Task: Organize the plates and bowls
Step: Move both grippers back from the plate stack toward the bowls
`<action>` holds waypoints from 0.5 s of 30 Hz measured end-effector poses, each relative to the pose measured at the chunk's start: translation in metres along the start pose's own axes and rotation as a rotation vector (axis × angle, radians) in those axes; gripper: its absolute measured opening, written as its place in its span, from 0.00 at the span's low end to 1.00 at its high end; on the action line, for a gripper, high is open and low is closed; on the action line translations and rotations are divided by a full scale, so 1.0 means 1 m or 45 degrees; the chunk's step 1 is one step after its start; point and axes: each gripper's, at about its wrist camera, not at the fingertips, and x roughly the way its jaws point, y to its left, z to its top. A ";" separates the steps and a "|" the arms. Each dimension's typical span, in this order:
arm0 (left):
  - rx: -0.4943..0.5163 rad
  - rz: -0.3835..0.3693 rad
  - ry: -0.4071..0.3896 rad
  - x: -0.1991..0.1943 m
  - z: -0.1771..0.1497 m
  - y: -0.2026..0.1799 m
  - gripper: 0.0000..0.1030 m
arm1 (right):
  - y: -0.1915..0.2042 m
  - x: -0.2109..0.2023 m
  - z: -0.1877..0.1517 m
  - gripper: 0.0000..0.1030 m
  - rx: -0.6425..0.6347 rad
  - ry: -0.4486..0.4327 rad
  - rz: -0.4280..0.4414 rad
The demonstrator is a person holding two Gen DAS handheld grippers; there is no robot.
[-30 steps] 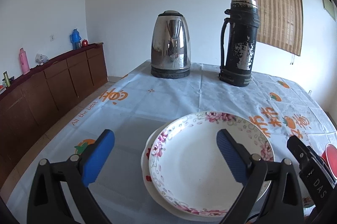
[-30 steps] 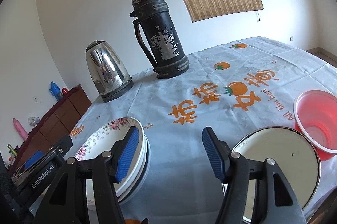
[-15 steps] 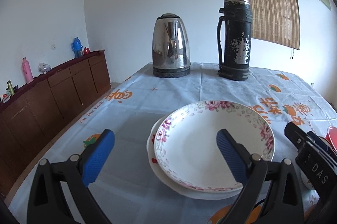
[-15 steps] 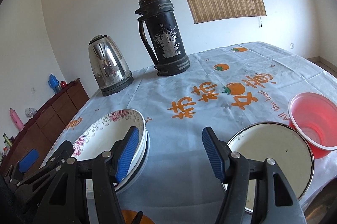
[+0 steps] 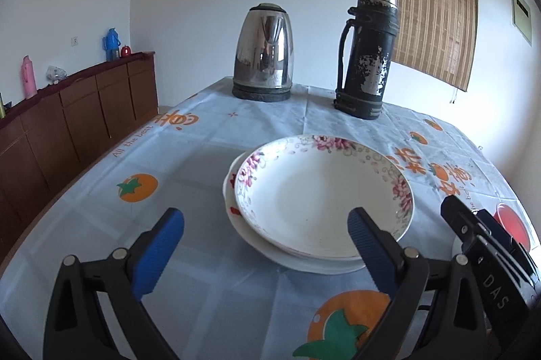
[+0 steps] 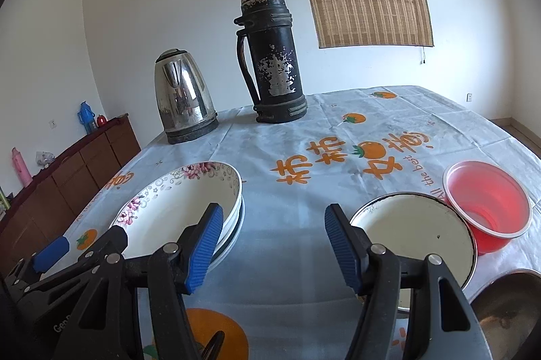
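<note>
White floral plate (image 5: 321, 197) is sitting nested on a plainer white plate (image 5: 257, 238), both resting on the table (image 5: 209, 157) under a pale blue cloth with orange fruit prints. Left gripper (image 5: 267, 253) is hovering just short of the stack's near rim, jaws standing wide apart, nothing between them. Right gripper (image 6: 274, 246) is hanging over bare cloth between the plate stack (image 6: 189, 207) and a white enamel bowl (image 6: 416, 231), jaws also apart and gripping nothing; its left pad is overlapping the stack's edge in view, contact not clear. A red plastic bowl (image 6: 487, 207) is sitting just beside the enamel bowl on its right, rims looking very close or touching. A metal bowl's rim (image 6: 507, 302) is peeking in at the lower right corner of the right wrist view. At the far end of the table a steel kettle (image 5: 263, 55) and a worn black thermos (image 5: 367, 55) are standing upright, side by side. A brown wooden sideboard (image 5: 74, 119) is running along the left wall, carrying a pink bottle (image 5: 28, 81) and a blue flask (image 5: 111, 43). A bamboo blind (image 5: 426, 25) is hanging on the back wall.
</note>
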 end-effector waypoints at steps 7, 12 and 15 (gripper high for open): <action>0.042 0.032 -0.013 -0.011 -0.012 -0.005 0.96 | -0.001 -0.014 -0.004 0.63 -0.014 -0.017 0.002; 0.080 0.031 -0.019 -0.018 -0.018 -0.009 0.96 | -0.003 -0.022 -0.007 0.63 -0.009 -0.019 0.015; 0.078 0.016 -0.027 -0.024 -0.021 -0.008 0.96 | -0.001 -0.030 -0.009 0.63 -0.027 -0.039 0.015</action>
